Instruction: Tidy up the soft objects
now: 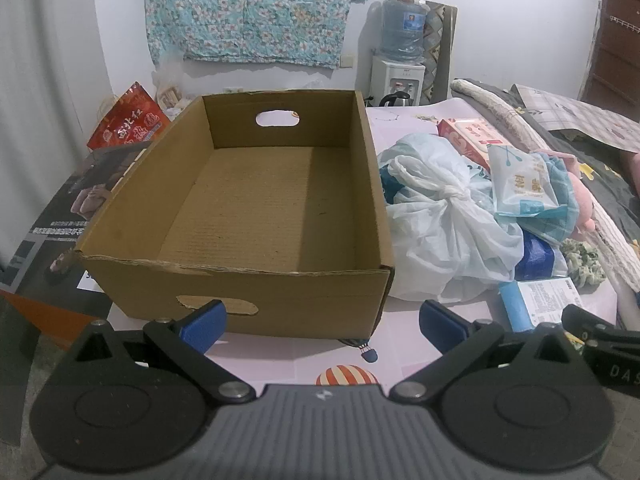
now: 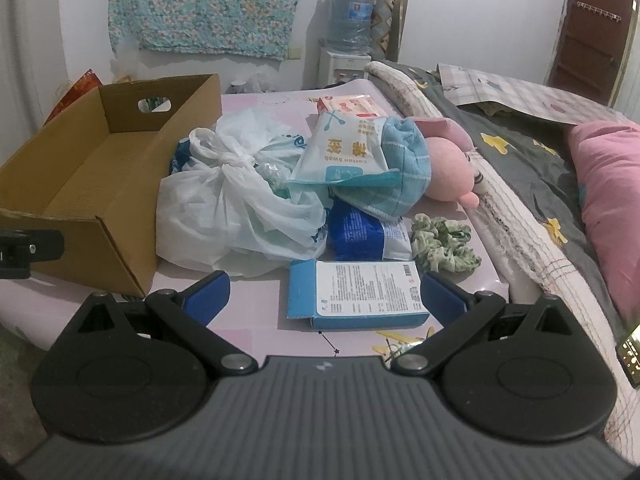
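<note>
1. Pink tabletop point(image 2: 256, 316) beside a bed point(image 2: 532, 168) carries everything.
2. Empty cardboard box point(image 1: 248, 200) sits directly ahead of the left gripper point(image 1: 322, 326), fingers spread, holding nothing.
3. Knotted plastic bag point(image 2: 228, 200) lies ahead-left of the right gripper point(image 2: 324, 300), likewise released.
4. Blue carton point(image 2: 360, 296) lies between its fingers.
5. Green scrunchie point(image 2: 442, 246) sits ahead-right.

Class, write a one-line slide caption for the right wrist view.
Open right gripper faces a blue-and-white box, knotted plastic bag and green scrunchie beside a cardboard box.
</note>
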Available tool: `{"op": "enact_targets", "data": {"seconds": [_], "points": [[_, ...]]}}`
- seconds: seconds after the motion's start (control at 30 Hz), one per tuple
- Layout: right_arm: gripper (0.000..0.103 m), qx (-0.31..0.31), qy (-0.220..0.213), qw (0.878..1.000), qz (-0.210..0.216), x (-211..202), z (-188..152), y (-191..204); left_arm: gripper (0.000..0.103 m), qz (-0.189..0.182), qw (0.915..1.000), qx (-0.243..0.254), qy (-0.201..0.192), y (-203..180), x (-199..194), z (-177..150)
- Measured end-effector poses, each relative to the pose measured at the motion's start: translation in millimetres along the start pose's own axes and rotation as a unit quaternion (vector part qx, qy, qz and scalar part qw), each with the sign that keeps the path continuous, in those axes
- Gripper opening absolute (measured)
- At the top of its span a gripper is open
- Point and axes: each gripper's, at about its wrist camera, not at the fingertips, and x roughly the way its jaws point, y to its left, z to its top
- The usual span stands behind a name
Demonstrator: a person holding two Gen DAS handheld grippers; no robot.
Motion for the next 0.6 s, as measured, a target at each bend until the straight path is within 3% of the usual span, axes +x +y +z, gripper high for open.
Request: {"op": "enact_targets", "data": {"seconds": [0.6], "points": [[0.102, 0.001, 0.001, 1.0, 0.0, 0.7, 1.3, 1.0, 0.103, 0.0, 1.0, 0.0, 0.0, 0.5, 0.0, -0.1]]}}
